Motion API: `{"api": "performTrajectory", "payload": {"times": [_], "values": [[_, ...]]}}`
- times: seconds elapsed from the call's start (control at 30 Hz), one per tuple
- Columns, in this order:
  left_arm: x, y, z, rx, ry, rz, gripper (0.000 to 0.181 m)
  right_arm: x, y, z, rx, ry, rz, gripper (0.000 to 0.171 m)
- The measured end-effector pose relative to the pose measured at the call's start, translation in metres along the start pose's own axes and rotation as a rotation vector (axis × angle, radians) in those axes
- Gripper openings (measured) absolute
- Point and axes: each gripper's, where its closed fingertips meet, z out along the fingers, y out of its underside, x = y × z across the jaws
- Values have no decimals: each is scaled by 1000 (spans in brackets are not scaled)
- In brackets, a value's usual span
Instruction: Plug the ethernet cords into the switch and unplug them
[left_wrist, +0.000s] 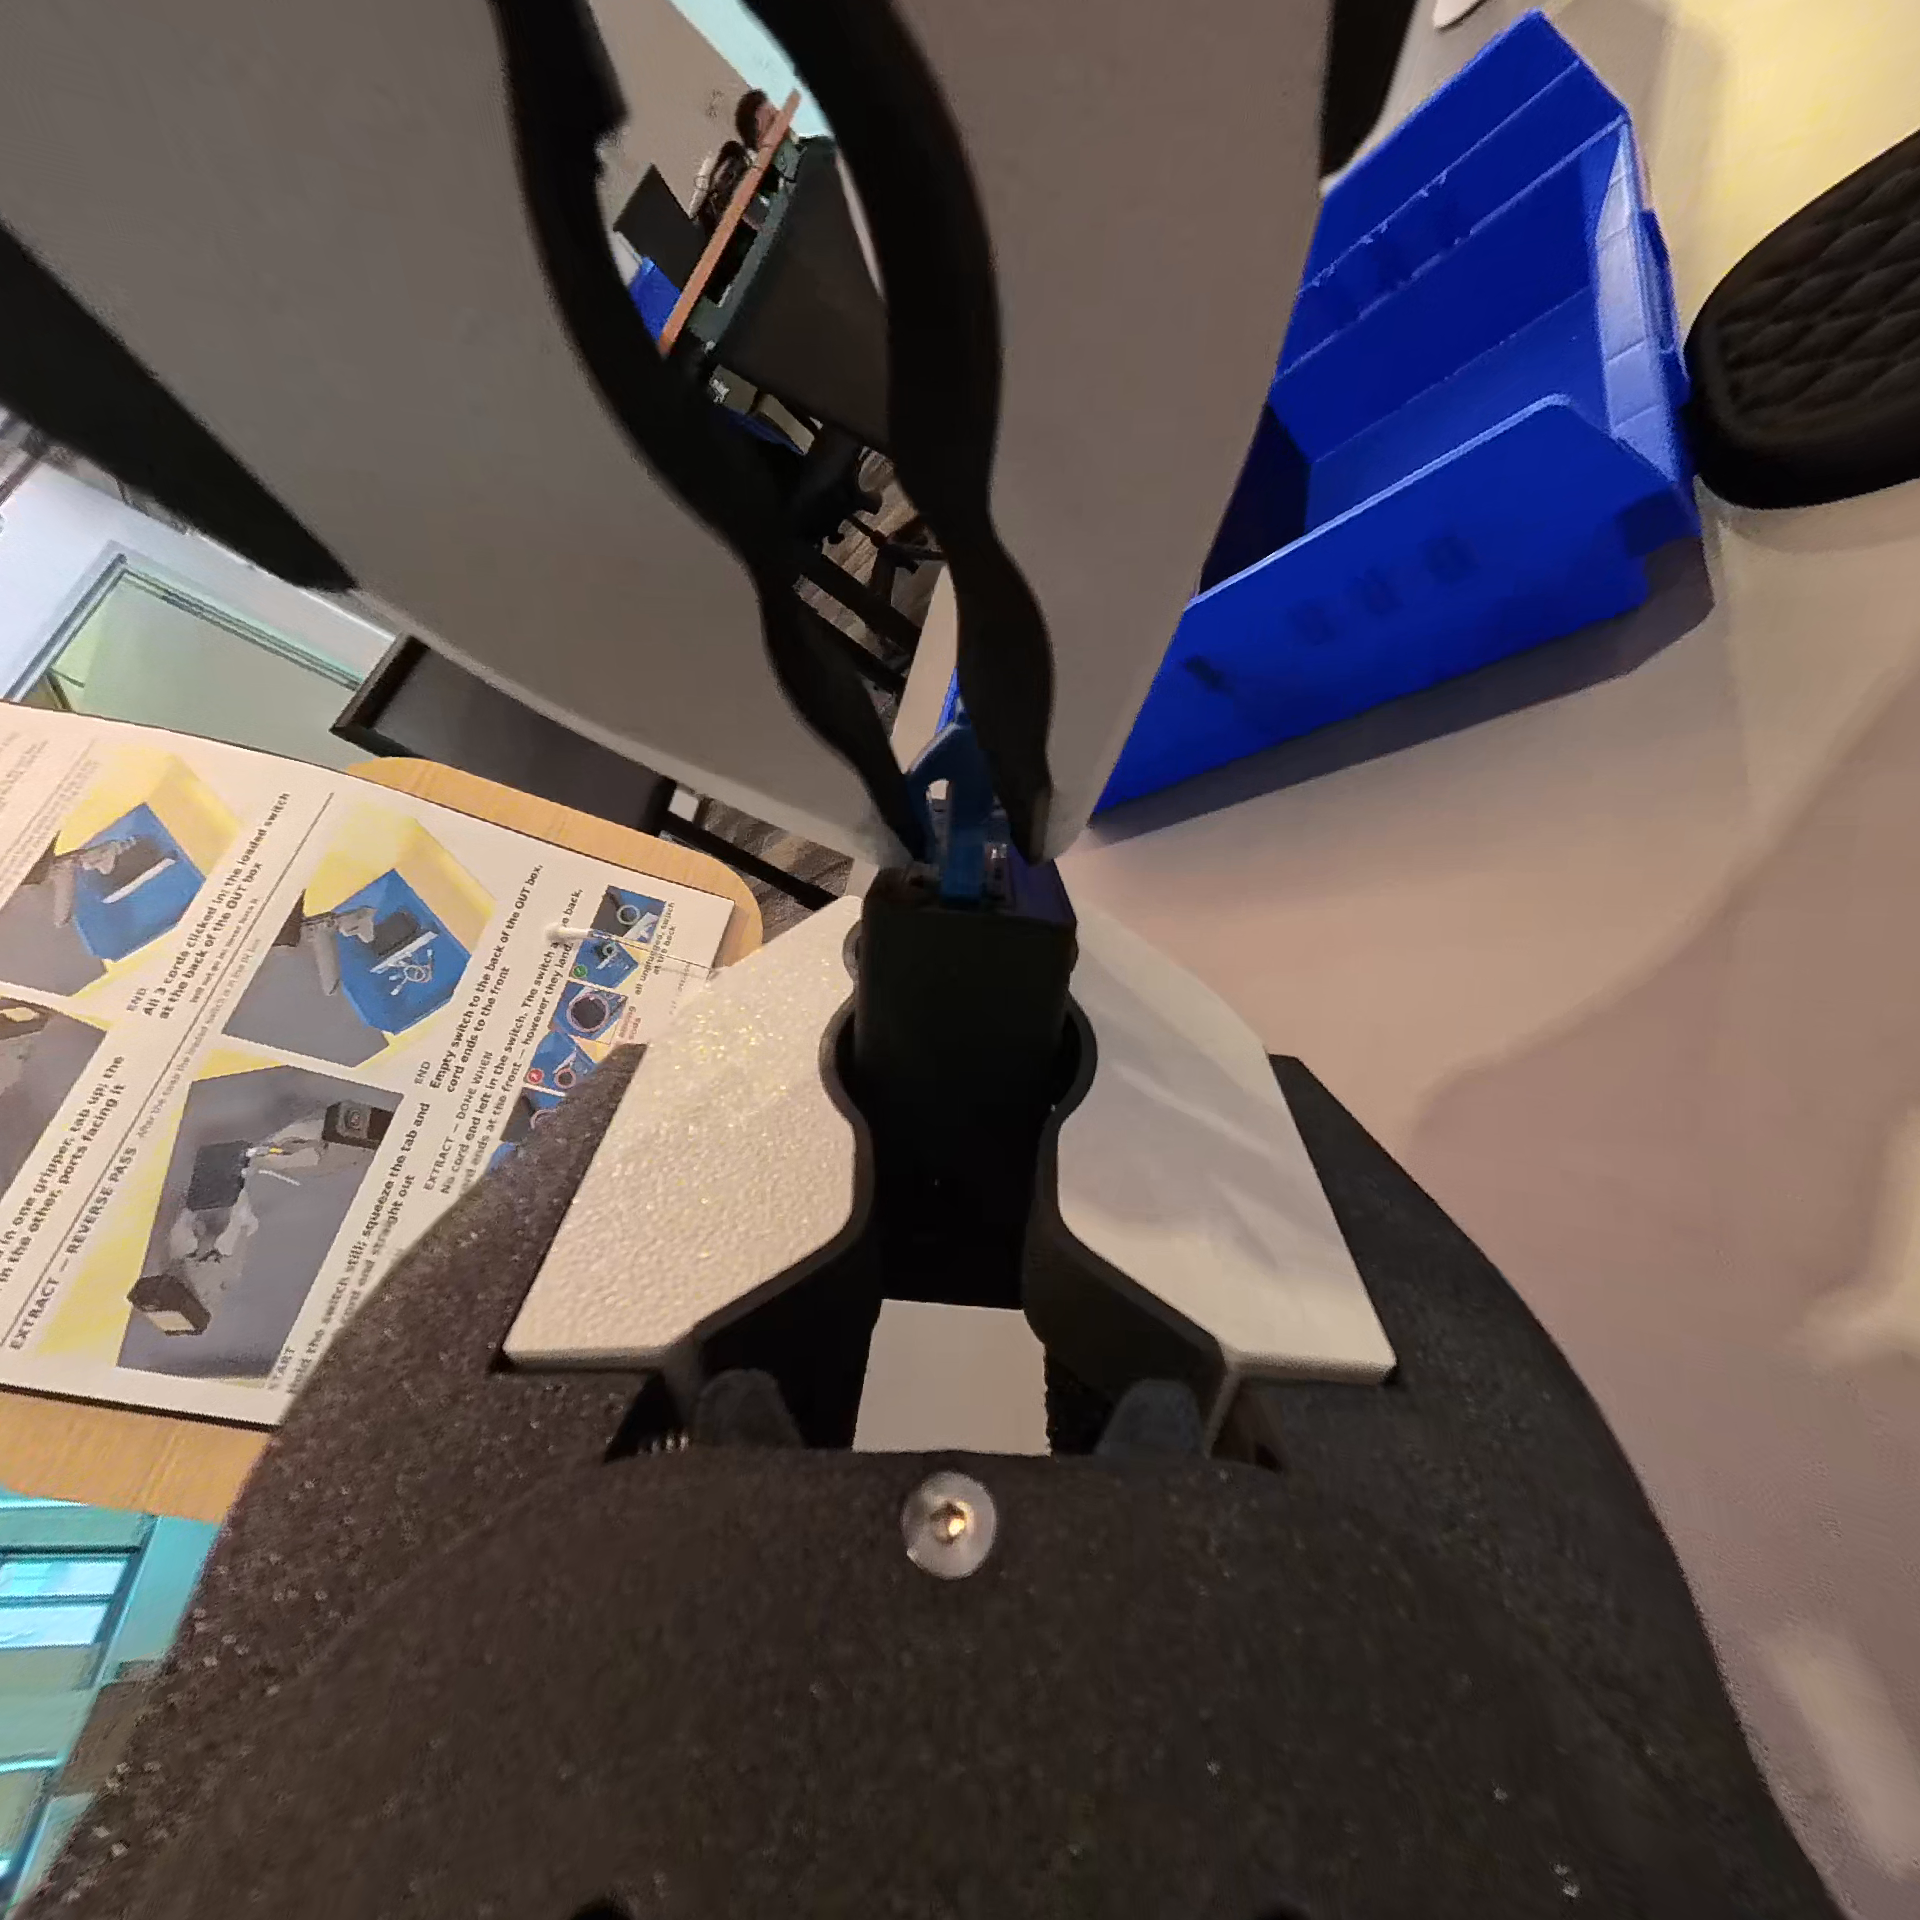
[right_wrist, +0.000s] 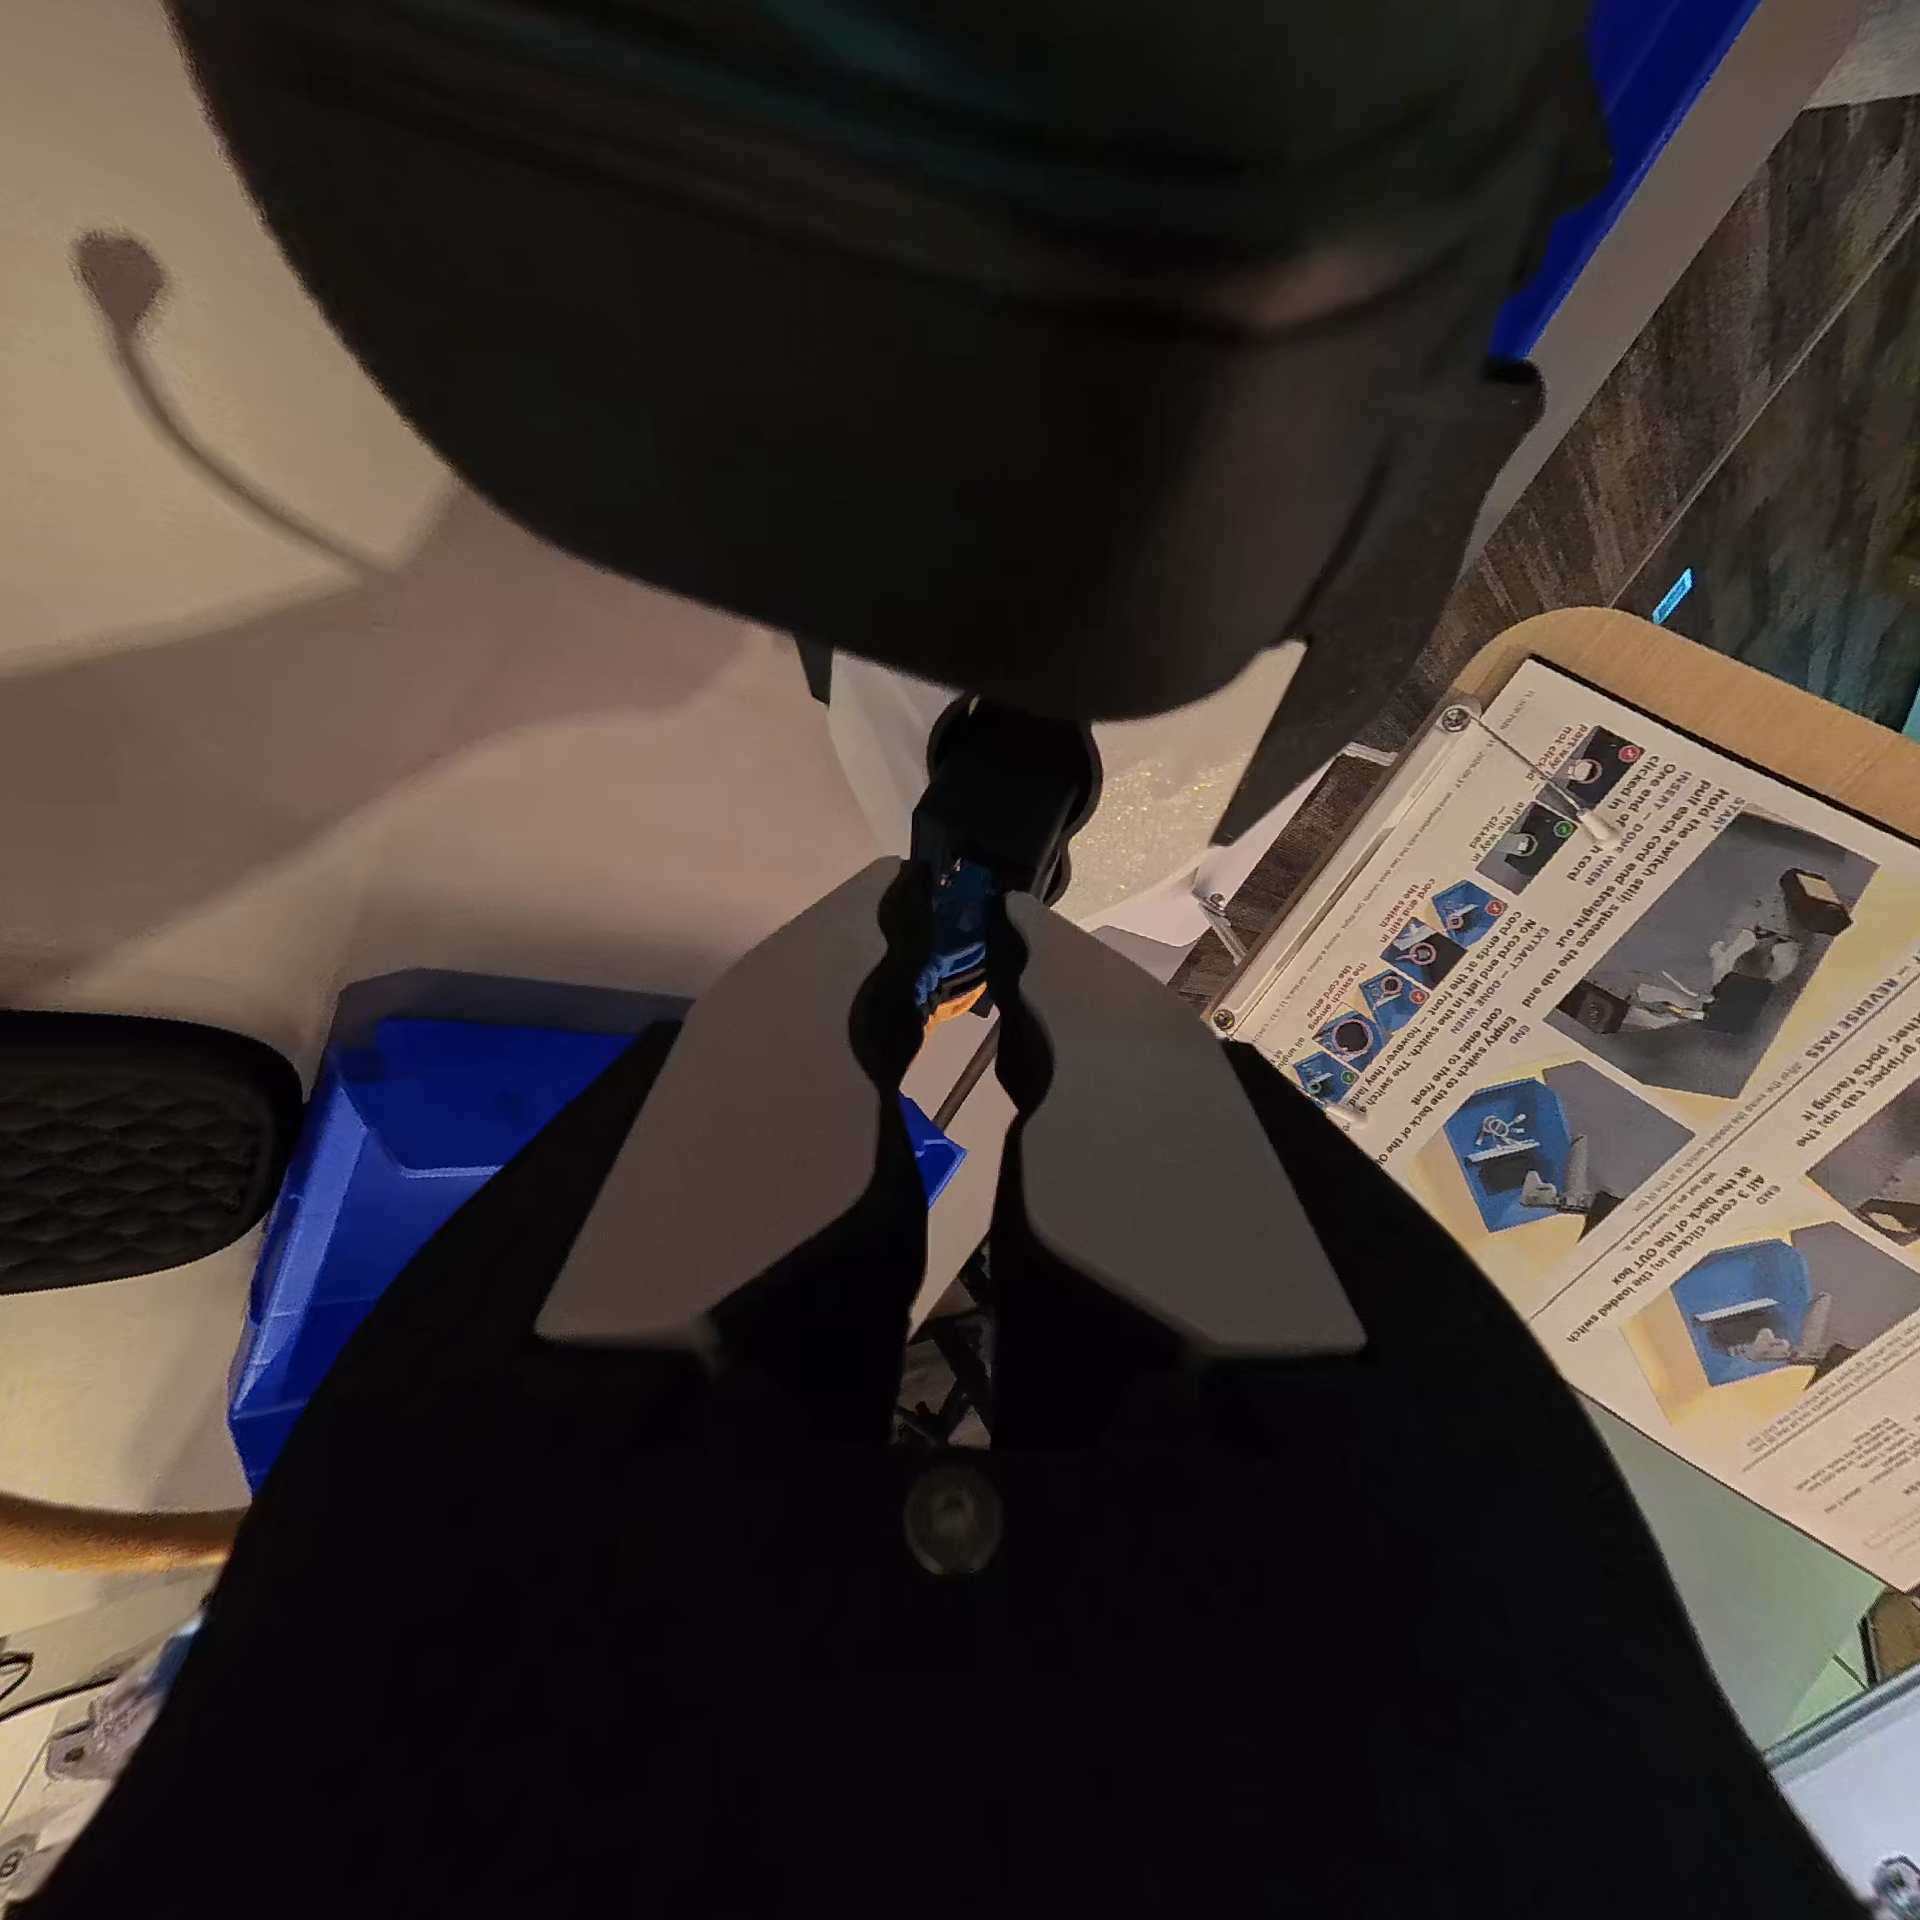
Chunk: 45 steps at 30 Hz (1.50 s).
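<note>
In the left wrist view my left gripper (left_wrist: 966, 956) is shut on the small black switch (left_wrist: 961, 1091) and holds it end-on, ports facing away. My right gripper (left_wrist: 977, 842) comes in from above, its fingers closed on a blue ethernet plug (left_wrist: 961, 831) at the switch's port face. In the right wrist view my right gripper (right_wrist: 956, 904) pinches the same blue plug (right_wrist: 956, 940), which meets the switch (right_wrist: 997, 810). The left gripper (right_wrist: 1003, 769) fills the top of that view. I cannot tell how deep the plug sits. The cord itself is mostly hidden.
A blue divided bin (left_wrist: 1455, 468) stands on the white table to the right; it also shows in the right wrist view (right_wrist: 416, 1195). A printed instruction sheet (left_wrist: 260, 1039) (right_wrist: 1662, 1039) lies on a wooden board. A black mesh pad (left_wrist: 1818, 343) (right_wrist: 104, 1143) sits beside the bin. About 5 cm separates my left fingertips from my right.
</note>
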Motion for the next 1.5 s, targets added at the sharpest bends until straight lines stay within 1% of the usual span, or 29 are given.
{"api": "performTrajectory", "payload": {"times": [0.07,0.1,0.13,0.17,0.2,0.23,0.3,0.33,0.43,0.47,0.57,0.63,0.7,0.87,1.0,1.13,1.2,1.27,1.4,1.5], "values": [[2,1,1,-17,-2,24,29,-3,1,0,-15,-13,-14,8],[-4,14,3,-90,-47,57,28,-12,2,-3,-16,-80,-32,0],[-15,33,2,-169,-95,72,28,-23,6,-4,-36,-136,3,0],[-23,42,-2,-163,-103,12,28,-25,14,-1,-65,-86,-24,0],[-29,34,-9,-75,-92,-64,28,-21,22,0,-95,2,-73,0],[-35,25,-15,-28,-100,-94,28,-16,23,-2,-79,53,-72,0],[-41,31,-16,-78,-137,-58,28,-3,25,-4,-32,97,58,0],[-38,38,-12,-104,-113,-69,28,5,29,-1,-16,121,105,0],[-35,71,-5,-252,-101,-51,28,19,37,4,33,235,180,0],[-33,77,-3,-272,-91,-53,28,19,38,5,66,246,202,0],[-26,86,3,-279,-57,-66,28,16,48,7,118,228,308,0],[-29,90,5,-301,-63,-57,28,12,55,9,118,221,330,0],[-31,88,5,-278,-61,-75,28,10,59,8,132,229,339,0],[-35,88,0,-272,-81,-73,28,4,55,-1,257,200,478,0],[-43,89,-5,-265,-104,-73,29,-12,53,-13,341,164,603,3],[-56,91,-16,-268,-144,-85,29,-52,39,-25,459,55,754,13],[-61,92,-22,-266,-156,-106,29,-83,32,-20,495,-23,822,17],[-65,91,-27,-258,-167,-118,28,-117,28,-5,495,-95,887,19],[-67,81,-30,-231,-168,-120,28,-189,13,37,468,-284,1035,27],[-65,77,-30,-225,-163,-113,28,-226,0,59,446,-354,1079,30]]}}
